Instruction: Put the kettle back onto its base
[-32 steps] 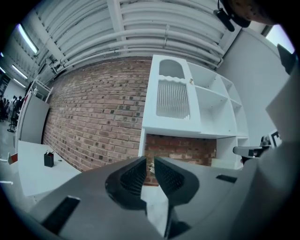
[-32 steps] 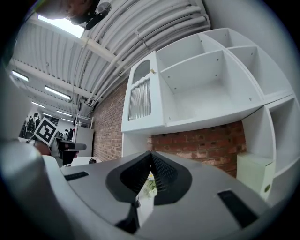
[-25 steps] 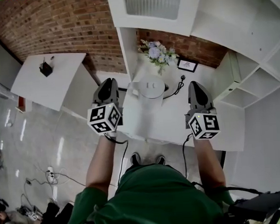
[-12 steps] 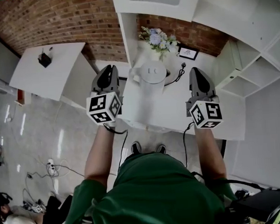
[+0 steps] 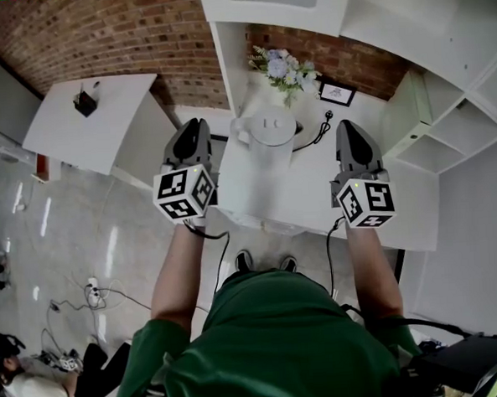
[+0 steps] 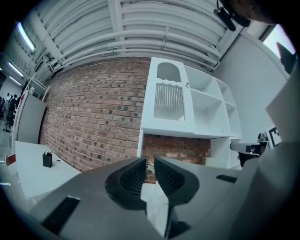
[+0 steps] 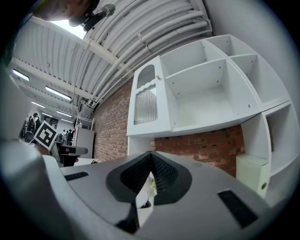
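Note:
A white kettle (image 5: 271,132) with a round lid stands on the white counter (image 5: 273,196) in the head view. A dark sliver of its base (image 5: 298,133) shows at the kettle's right edge. From there a black cord (image 5: 316,133) runs to a plug. My left gripper (image 5: 195,126) hovers left of the kettle, off the counter's left edge, and touches nothing. Its ribbed pads (image 6: 136,177) are drawn together with nothing between them. My right gripper (image 5: 350,128) hangs over the counter to the right of the kettle, its tips (image 7: 151,154) meeting, empty.
Flowers in a vase (image 5: 284,69) and a small framed picture (image 5: 336,93) stand behind the kettle against the brick wall. White open shelving (image 5: 446,139) rises at the right, a cabinet (image 5: 279,7) overhead. A separate white table (image 5: 77,141) stands at the left.
The view has shifted slightly and the left gripper has drifted a little beside the counter. Both grippers stay shut and the kettle has not moved.

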`<move>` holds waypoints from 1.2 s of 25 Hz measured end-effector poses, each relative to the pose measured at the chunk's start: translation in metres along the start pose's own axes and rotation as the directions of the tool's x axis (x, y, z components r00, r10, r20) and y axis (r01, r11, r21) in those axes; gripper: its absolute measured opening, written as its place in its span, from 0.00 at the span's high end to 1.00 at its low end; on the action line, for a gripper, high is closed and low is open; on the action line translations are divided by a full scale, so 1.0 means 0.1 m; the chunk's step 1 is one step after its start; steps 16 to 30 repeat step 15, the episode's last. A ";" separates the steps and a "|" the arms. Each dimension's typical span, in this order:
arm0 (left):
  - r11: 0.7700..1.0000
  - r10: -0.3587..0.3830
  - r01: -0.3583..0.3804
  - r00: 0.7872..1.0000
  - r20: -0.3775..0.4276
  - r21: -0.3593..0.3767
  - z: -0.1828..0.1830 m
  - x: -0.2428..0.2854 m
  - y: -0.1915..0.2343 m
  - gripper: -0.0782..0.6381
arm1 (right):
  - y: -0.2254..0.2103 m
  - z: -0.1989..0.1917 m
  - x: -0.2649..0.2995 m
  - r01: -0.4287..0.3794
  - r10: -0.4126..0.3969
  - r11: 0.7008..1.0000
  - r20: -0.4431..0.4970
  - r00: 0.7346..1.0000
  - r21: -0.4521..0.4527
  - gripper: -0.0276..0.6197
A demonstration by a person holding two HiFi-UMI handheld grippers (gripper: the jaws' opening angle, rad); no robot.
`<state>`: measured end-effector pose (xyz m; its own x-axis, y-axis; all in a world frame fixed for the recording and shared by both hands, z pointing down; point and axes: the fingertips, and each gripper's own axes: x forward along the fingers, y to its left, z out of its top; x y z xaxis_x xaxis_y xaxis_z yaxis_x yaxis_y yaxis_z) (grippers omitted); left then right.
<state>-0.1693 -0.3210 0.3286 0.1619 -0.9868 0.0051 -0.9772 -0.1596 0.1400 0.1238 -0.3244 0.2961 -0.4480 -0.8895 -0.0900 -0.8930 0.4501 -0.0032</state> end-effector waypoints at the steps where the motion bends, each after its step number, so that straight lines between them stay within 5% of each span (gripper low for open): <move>1: 1.000 0.002 -0.002 1.000 0.000 0.002 -0.01 0.00 -0.02 0.80 | -0.02 0.00 -0.01 -0.003 0.003 1.000 0.001 1.000 0.001 0.92; 30: 0.999 0.028 -0.028 0.999 -0.023 0.026 -0.11 0.07 -0.34 0.80 | -0.31 0.04 -0.06 -0.039 0.039 0.999 0.001 0.999 0.005 0.92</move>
